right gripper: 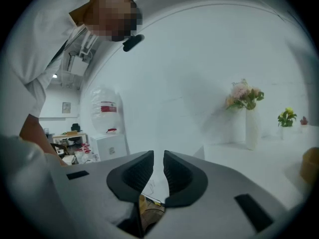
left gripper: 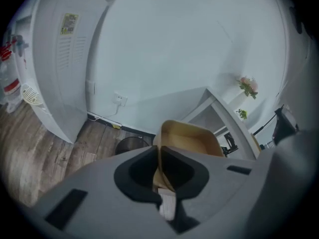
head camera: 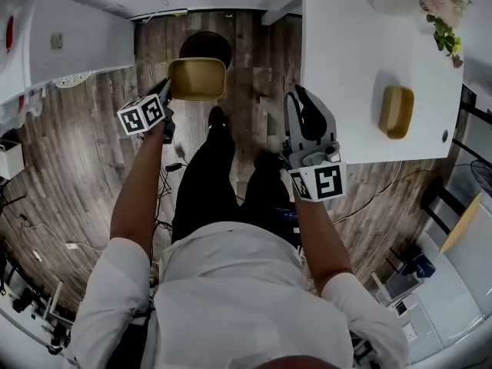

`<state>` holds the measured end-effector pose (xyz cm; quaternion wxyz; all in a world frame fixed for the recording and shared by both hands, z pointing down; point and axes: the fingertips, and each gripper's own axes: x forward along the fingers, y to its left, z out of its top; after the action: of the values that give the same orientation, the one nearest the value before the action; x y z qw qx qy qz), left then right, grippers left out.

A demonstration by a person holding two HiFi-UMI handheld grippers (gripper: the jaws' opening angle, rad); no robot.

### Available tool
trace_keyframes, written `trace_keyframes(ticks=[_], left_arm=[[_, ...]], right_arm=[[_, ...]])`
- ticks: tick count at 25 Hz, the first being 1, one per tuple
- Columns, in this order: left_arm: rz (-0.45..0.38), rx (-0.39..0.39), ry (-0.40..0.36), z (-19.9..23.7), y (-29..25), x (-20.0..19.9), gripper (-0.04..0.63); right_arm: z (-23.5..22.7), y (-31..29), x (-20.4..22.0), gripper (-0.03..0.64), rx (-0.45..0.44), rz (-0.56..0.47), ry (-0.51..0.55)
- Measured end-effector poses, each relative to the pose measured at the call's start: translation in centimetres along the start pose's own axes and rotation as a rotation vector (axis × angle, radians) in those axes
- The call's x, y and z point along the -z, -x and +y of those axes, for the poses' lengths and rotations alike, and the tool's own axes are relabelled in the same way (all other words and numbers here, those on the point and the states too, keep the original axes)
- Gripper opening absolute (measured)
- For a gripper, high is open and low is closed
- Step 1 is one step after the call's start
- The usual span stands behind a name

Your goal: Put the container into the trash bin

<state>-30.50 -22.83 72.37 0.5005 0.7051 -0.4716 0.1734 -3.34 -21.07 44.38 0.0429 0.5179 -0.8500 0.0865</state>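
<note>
A person in a white shirt (head camera: 231,298) and dark trousers stands on a wooden floor (head camera: 69,167), a two-jaw gripper in each hand. The left gripper (head camera: 164,92) has its jaws pressed together on the thin side wall of a tan container (head camera: 197,79), pinching the rim between the dark pads; the left gripper view shows that wall running straight into the closed gap, with the container (left gripper: 189,138) rising just beyond the left gripper (left gripper: 158,157). The container is held in the air, clear of the floor, its open side facing the head camera, and in that view it overlaps the near edge of the round dark trash bin (head camera: 206,44) standing on the boards by the wall. Seen from the left gripper, the trash bin (left gripper: 130,144) lies lower and to the left of the container — not yet under it. The right gripper (head camera: 305,104) hangs beside the edge of a white table (head camera: 346,60); in its own view the right gripper (right gripper: 158,164) has its jaws a narrow slit apart with nothing between them. On the table rest a second tan container (head camera: 396,111) and, at the far corner, flowers (head camera: 442,10) in a white vase (right gripper: 251,128).
</note>
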Motion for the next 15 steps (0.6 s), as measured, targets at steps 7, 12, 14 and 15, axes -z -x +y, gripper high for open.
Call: trace_keyframes(ticks=[7,12,14,15], left_arm=[[0.03,-0.041,0.038,5.8,-7.4,2.7,0.026],[0.05,-0.079,0.076,9.7,-12.2,5.5,0.026],[0.051,-0.102,0.064,11.2,-13.8,6.3,0.026],[0.046,-0.112,0.052,12.0,-14.5,6.5,0.026]], right_arm=[[2.6,-5.8,6.7,0.081,0.016,0.012,-0.033],[3.0,-7.9,10.0,0.081,0.042,0.008,-0.031],[3.1,-8.7,11.7,0.081,0.038,0.023,-0.037],[3.1,-9.1,12.5,0.081,0.037,0.03,-0.04]])
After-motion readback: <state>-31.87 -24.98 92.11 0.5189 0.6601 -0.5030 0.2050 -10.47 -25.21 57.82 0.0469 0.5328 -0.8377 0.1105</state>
